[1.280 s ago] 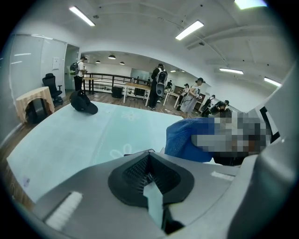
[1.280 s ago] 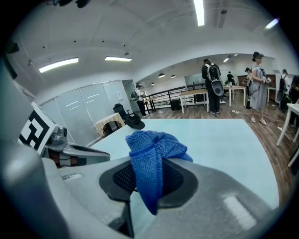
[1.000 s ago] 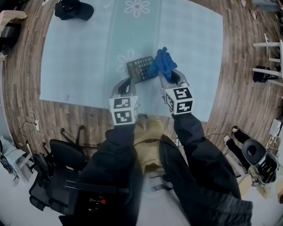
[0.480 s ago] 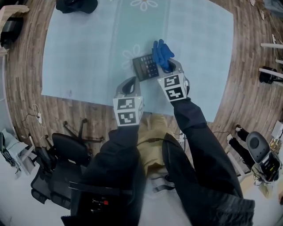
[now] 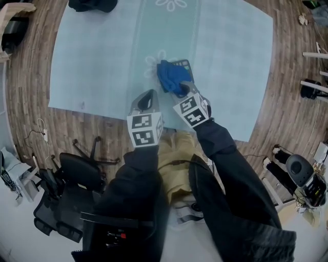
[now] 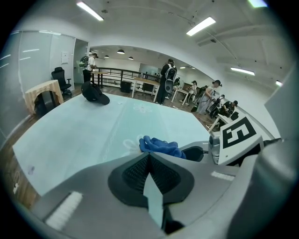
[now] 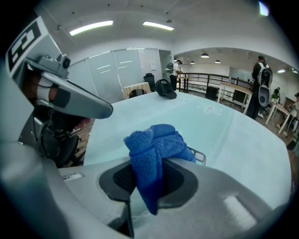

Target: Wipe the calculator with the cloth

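A blue cloth [image 5: 171, 78] lies bunched on top of the dark calculator [image 5: 186, 64], and only the calculator's far right edge shows. My right gripper [image 5: 181, 88] is shut on the cloth's near end and presses it down. In the right gripper view the cloth [image 7: 154, 144] fills the jaws of the right gripper [image 7: 145, 163], with a calculator corner [image 7: 200, 157] peeking out behind. My left gripper [image 5: 149, 97] hovers just left of the cloth, shut and holding nothing. The left gripper view shows the left gripper [image 6: 149, 155] and beyond it the cloth [image 6: 160, 145].
A pale blue tablecloth [image 5: 102, 51] with flower prints covers the table. A black cap [image 5: 92, 4] lies at its far left corner. Wood floor surrounds the table, with a black office chair [image 5: 77, 176] near left. People stand at desks [image 6: 168, 79] in the background.
The right gripper has dragged the cloth leftward from the calculator's right edge onto its face, covering most of it. The left gripper has stayed nearly in place.
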Tool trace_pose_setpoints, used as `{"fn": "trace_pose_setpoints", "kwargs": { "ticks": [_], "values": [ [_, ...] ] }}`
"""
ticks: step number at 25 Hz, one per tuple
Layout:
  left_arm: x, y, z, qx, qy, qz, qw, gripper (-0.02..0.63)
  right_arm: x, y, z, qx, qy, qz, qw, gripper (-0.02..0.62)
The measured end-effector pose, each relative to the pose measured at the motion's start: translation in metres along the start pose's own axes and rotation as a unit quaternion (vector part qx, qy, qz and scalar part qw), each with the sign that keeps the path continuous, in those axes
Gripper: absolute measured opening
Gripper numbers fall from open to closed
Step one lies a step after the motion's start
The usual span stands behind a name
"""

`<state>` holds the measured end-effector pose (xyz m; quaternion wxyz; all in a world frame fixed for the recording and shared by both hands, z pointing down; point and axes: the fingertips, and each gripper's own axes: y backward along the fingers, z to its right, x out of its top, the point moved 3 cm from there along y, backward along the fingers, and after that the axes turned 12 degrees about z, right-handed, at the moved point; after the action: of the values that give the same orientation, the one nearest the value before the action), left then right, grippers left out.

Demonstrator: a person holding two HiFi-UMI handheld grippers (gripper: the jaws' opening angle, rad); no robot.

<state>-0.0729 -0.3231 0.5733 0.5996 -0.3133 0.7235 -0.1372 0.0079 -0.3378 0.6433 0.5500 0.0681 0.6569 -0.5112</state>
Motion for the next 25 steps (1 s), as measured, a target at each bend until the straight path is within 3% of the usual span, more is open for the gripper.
{"fn": "trace_pose_setpoints", "kwargs": {
  "ticks": [6, 11, 18, 25],
  "values": [
    [0.006, 0.005, -0.005, 0.002, 0.003, 0.010, 0.9999, 0.000, 0.021, 0.016, -0.023, 0.030, -0.027, 0.039, 0.998, 0.089],
    [0.007, 0.009, -0.006, 0.004, 0.004, 0.015, 0.9999, 0.000, 0.042, 0.044, -0.018, 0.029, -0.034, 0.080, 0.996, 0.089],
    [0.008, 0.010, -0.010, 0.005, 0.005, 0.018, 0.9998, 0.000, 0.074, 0.075, 0.043, -0.041, -0.020, 0.126, 0.991, 0.091],
    [0.003, 0.013, -0.011, 0.009, 0.006, 0.013, 0.9999, 0.000, 0.060, 0.064, 0.099, -0.138, 0.063, 0.076, 0.986, 0.091]
  ]
}}
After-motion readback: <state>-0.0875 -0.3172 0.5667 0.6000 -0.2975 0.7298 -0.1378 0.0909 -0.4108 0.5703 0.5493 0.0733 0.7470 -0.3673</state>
